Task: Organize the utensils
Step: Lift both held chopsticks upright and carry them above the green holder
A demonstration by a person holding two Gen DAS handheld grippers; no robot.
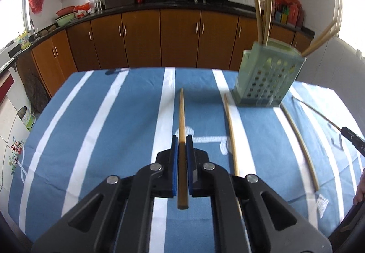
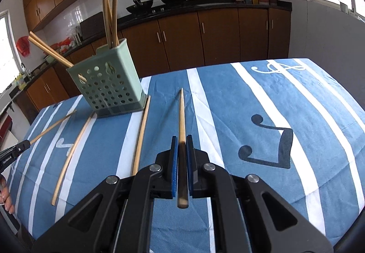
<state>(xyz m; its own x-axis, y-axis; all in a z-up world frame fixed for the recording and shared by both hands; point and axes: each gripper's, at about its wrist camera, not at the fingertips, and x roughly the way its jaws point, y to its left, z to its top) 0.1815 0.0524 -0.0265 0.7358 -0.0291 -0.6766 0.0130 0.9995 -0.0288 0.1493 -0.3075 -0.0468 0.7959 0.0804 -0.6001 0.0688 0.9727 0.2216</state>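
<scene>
In the left wrist view, a chopstick (image 1: 181, 139) is clamped between the blue pads of the left gripper (image 1: 181, 139), the jaws closed tight on it — its thick end juts back toward the camera, its tip is aimed forward and down over the striped tablecloth (image 1: 102, 127). The gripper is tilted downward, clear of the cloth. The right gripper (image 2: 181, 139) is seen in the same pose in its own view, pinched shut on a second chopstick (image 2: 181, 120) that points toward the far table edge.

Everything else is placed by the green perforated holder (image 2: 111, 84). Two loose chopsticks (image 2: 141, 136) are left flat on the cloth on the near side of the holder, one at each front corner, the right-hand one just beside its base. The left gripper's chopstick is held out to the holder's left, the right gripper's to its right. Several chopsticks (image 2: 111, 6) are already stood in the holder — some upright, two leaning out to its left.
</scene>
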